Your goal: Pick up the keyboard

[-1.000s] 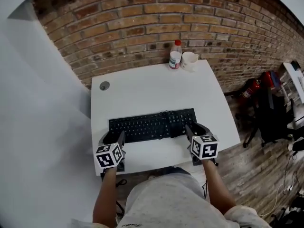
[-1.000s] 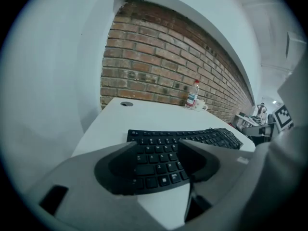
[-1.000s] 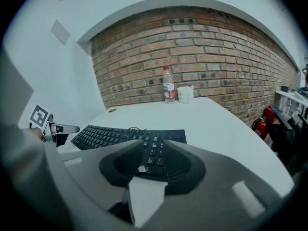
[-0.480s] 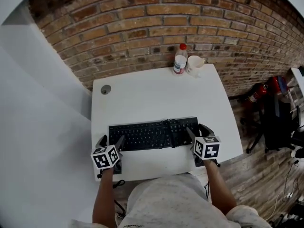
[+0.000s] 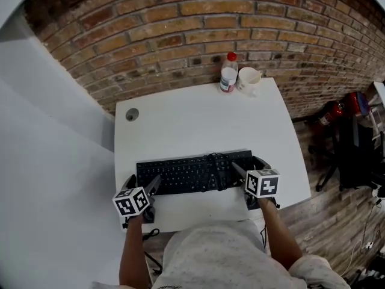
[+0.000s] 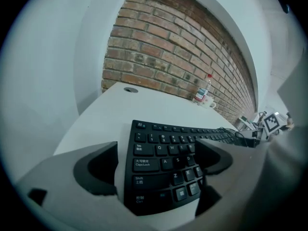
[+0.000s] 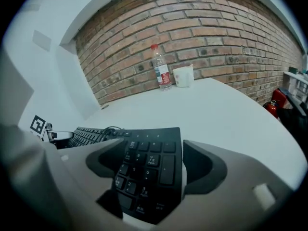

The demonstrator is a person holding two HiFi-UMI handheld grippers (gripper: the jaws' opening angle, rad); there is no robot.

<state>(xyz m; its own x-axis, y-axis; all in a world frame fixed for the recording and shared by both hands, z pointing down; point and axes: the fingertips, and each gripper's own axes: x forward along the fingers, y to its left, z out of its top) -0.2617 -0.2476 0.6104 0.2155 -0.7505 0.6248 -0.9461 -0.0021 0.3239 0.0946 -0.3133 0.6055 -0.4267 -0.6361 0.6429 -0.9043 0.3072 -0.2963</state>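
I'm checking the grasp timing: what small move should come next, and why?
Probably close both on the keyboard: its left end lies inside the left gripper, its keypad end inside the right gripper; both pairs of jaws are opening, pads not pressing.

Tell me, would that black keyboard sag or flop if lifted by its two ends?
Probably not: the keyboard looks like a flat, rigid plastic slab, so it should stay straight. It is thin, so likely light for its length. The loose cable bunched at its back edge may dangle or snag.
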